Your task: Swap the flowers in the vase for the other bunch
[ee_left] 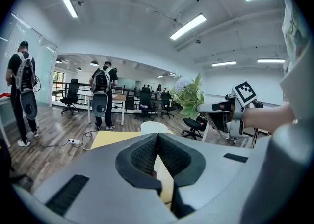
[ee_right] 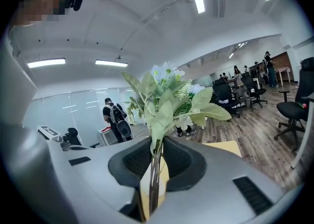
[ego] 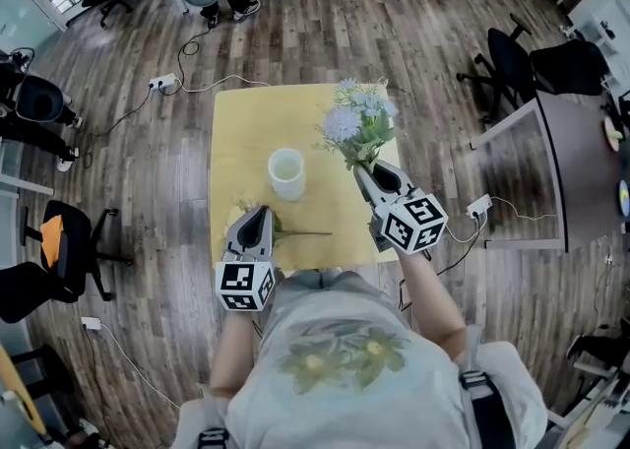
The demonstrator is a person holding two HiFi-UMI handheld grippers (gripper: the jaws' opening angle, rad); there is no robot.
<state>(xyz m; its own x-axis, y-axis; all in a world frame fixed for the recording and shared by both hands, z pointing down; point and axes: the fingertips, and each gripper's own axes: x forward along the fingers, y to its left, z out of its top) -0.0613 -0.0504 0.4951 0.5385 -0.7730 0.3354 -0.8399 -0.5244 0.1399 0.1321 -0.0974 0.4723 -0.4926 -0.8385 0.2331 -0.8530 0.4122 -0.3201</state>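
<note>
**Right gripper point(ego: 369, 173) lifts a flower bunch point(ego: 356, 125) beside the white vase point(ego: 286, 173)**

The yellow table point(ego: 246, 132) is small and roughly square, with wood-plank floor point(ego: 394, 24) open on every side. The person stands at its near edge. A power strip point(ego: 163, 81) with a trailing cable lies on the floor off the far left corner. A second power strip point(ego: 479, 206) lies off the right edge, and a grey desk point(ego: 566, 166) stands beyond it. Office chairs point(ego: 512, 58) sit well apart from the table.

The white vase stands upright near the table's middle, in from every edge. Its mouth shows a pale inside.

The right gripper is clenched on the stems of the flower bunch. It holds the bunch up in the air, just right of the vase and over the table's right side. The bunch has pale blue, lavender and white blooms above light green leaves. Its thin green stems run down between the pads.

The left gripper point(ego: 260, 215) has its jaws pressed together, low over the table's near left part. The other bunch point(ego: 305, 233) lies flat there. Its leaves show at the gripper's left and one thin stem runs out to the right. I cannot tell whether the closed jaws pinch it.

The only print to make out is the black-and-white square markers on each gripper's cube point(ego: 413, 223).
</note>
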